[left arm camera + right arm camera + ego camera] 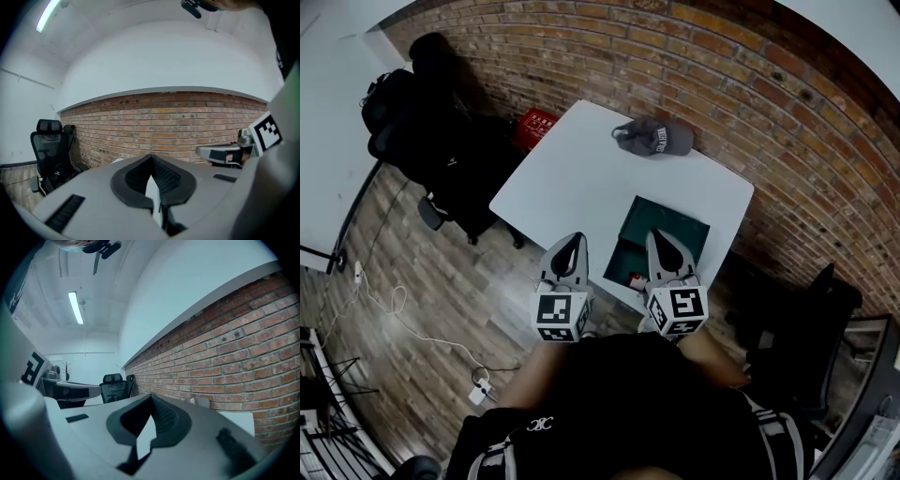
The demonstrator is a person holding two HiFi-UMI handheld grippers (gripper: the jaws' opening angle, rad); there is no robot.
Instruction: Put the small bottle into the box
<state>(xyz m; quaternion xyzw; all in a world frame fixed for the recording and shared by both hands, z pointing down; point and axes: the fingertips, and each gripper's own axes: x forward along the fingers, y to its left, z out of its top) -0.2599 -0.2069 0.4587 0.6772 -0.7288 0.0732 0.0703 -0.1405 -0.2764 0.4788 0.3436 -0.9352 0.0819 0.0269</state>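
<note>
The small red-and-white bottle, too small to make out well, sits at the near-left corner of the open dark green box. It is just left of my right claw, between it and my left claw. I cannot tell whether it lies in the box or beside it. Both claws are pinched closed on nothing, over the near edge of the white rectangular table. A grey fabric cap lies well beyond them.

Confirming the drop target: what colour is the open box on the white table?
Dark green; the open rectangular box shows best in the head view.
</note>
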